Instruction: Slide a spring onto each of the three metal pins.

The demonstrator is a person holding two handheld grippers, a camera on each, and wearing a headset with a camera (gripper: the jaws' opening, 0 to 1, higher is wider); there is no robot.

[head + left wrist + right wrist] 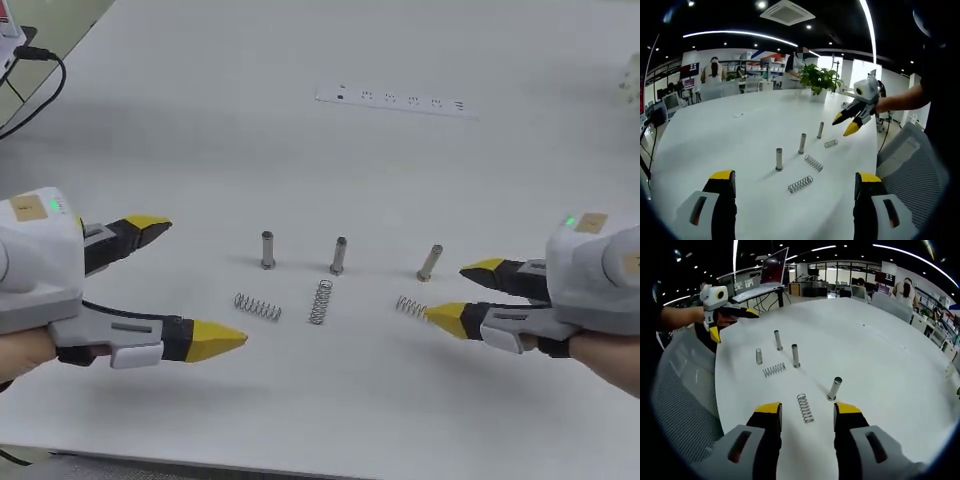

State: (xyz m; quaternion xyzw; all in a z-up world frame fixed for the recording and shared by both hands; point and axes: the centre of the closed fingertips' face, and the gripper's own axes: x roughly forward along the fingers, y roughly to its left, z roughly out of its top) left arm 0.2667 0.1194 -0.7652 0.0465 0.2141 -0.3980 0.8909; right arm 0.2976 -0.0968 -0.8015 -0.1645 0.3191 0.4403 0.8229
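Three metal pins stand in a row on the white table: left pin point(267, 250), middle pin point(339, 255), and right pin point(430, 262), which leans. In front of them lie three loose springs: left spring point(257, 306), middle spring point(320, 301), right spring point(409, 306). My left gripper point(195, 283) hovers open to the left of the row, holding nothing. My right gripper point(452, 292) is open beside the right spring. In the right gripper view, that spring point(805, 408) lies just ahead of the open jaws, next to the nearest pin point(834, 388). In the left gripper view, the nearest spring point(800, 184) lies ahead.
A white power strip point(400, 100) lies at the back of the table. A black cable point(40, 70) runs at the far left. The table's front edge is close below my grippers. Mesh chairs point(910, 160) stand beside the table, a potted plant point(820, 80) at its far end.
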